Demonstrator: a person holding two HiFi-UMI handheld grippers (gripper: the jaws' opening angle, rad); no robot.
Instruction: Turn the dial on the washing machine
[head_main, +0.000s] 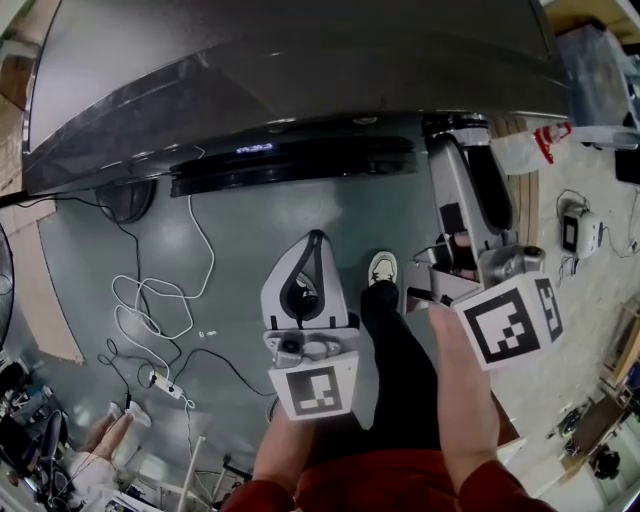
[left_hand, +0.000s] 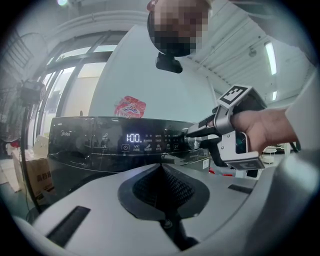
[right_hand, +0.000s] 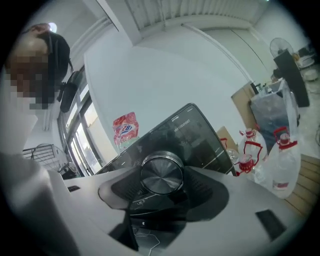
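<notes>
- Two grippers face the front of the washing machine (head_main: 300, 60), each held in one of the person's hands
- Right gripper (left_hand: 192, 141) reaches the washing machine's dark control panel (left_hand: 100, 140) at that panel's right end, and its jaws stand wide, clamped on the round metal dial (right_hand: 161, 173), one pad against each side of the rim
- Seen from the right gripper view, the dial's brushed face fills the gap between the jaws, and the washing machine's panel runs tilted across the picture
- Hand (left_hand: 262, 125) wrapped round the right gripper shows to the right of the washing machine's panel in the left gripper view, with the marker cube (left_hand: 235, 96) above it
- Left gripper (head_main: 317, 238) hangs back from the washing machine's front, short of the panel, jaws closed tip to tip with nothing between them
- Lit digits (left_hand: 133, 137) reading 1:00 glow on the washing machine's panel, left of the dial
- Red packet (left_hand: 130, 106) sits on the washing machine's top, above those digits
- White cables (head_main: 150, 300) and a power strip (head_main: 165, 383) lie on the floor in front of the washing machine, toward its left side
- Shoe (head_main: 382, 268) stands on the floor before the washing machine, between the two grippers
- Clear bottles with red caps (right_hand: 280, 150) stand beside the washing machine on its right
</notes>
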